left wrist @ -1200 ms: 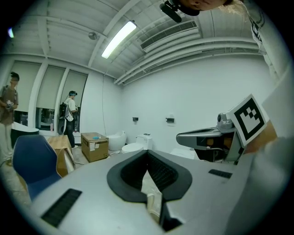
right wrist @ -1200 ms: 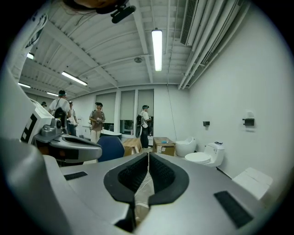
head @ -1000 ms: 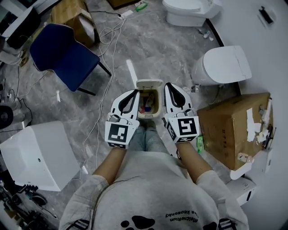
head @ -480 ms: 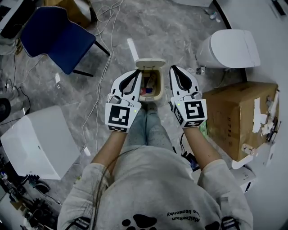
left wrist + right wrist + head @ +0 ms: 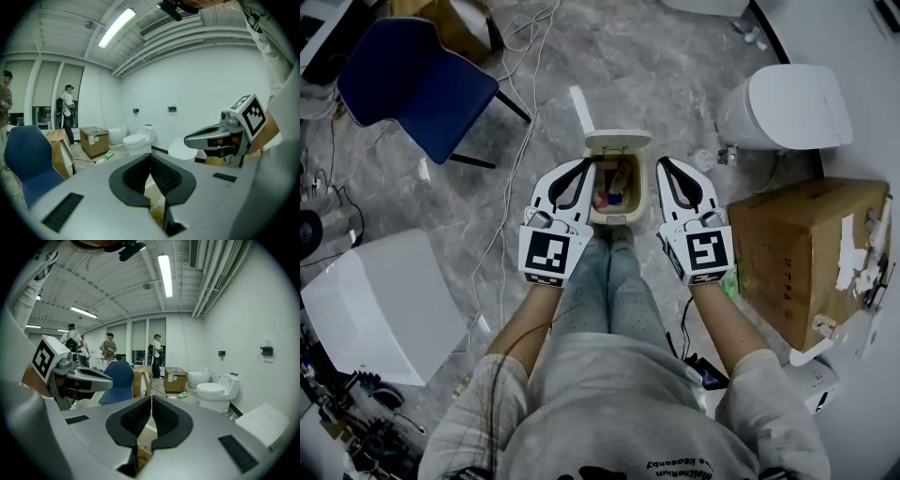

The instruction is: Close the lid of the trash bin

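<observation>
Your left gripper (image 5: 584, 165) and right gripper (image 5: 662, 164), fingers (image 5: 164, 176) pressed together on nothing, flank the open trash bin (image 5: 614, 221); its contents look indistinct.

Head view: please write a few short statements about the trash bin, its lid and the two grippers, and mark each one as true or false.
1. The lid of the trash bin stands open. True.
2. The bin shows between the left gripper and the right gripper. True.
3. The left gripper grips the lid. False: its jaws are shut on nothing, and it shows beside the bin.
4. The bin is empty. False: small items lie inside.
5. The blue chair is on the person's right. False: it is on the left; a cardboard box is on the right.
</observation>
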